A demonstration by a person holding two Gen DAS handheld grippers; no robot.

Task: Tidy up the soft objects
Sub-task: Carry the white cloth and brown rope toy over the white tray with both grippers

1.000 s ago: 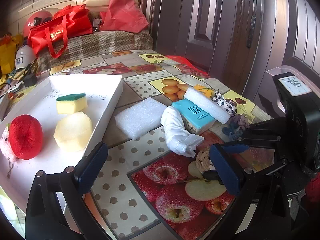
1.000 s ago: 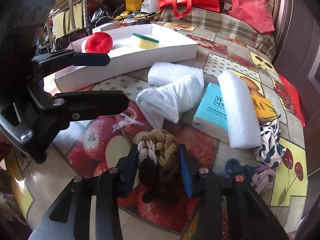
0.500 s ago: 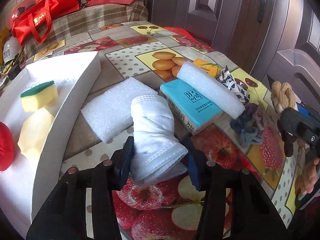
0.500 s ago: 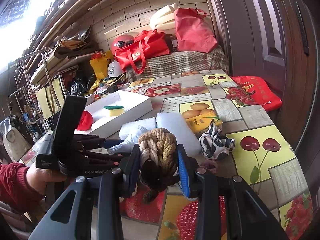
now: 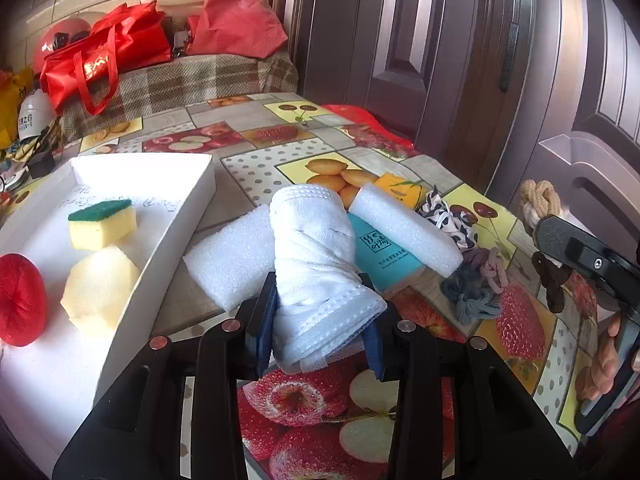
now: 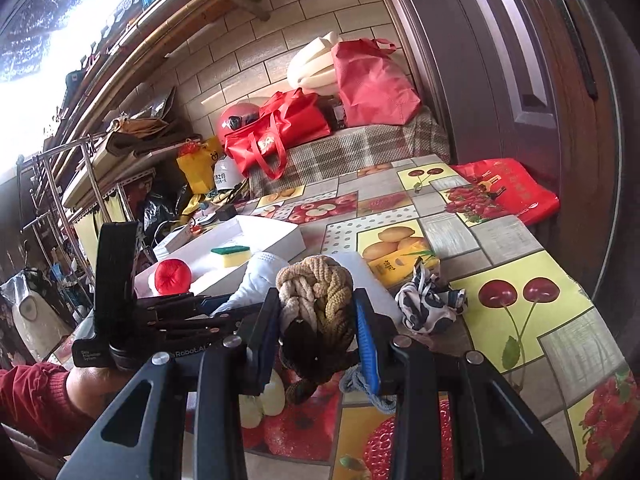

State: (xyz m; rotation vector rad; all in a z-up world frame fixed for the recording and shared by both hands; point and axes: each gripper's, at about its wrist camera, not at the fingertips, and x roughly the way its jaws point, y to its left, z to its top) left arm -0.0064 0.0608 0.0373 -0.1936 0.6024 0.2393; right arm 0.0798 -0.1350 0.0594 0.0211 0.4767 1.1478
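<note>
We're midway, I'd say: sponge (image 5: pixel 102 223), red ball (image 5: pixel 21 300), pale foam lump (image 5: pixel 100 286) sit in white tray (image 5: pixel 192 216). Left gripper (image 5: pixel 320 320) clamps rolled towel (image 5: pixel 316 272), right gripper (image 6: pixel 316 334) grips rope knot (image 6: pixel 316 300). Foam pads, tissue pack (image 5: pixel 384 256), scrunchies remain on table.

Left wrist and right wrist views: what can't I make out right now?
- Tissue pack, left wrist view: mostly covered by the white towel and foam bar.
- White box, left wrist view: near end cut off by the frame edge.
- Rope knot, right wrist view: underside hidden between the right gripper pads.
</note>
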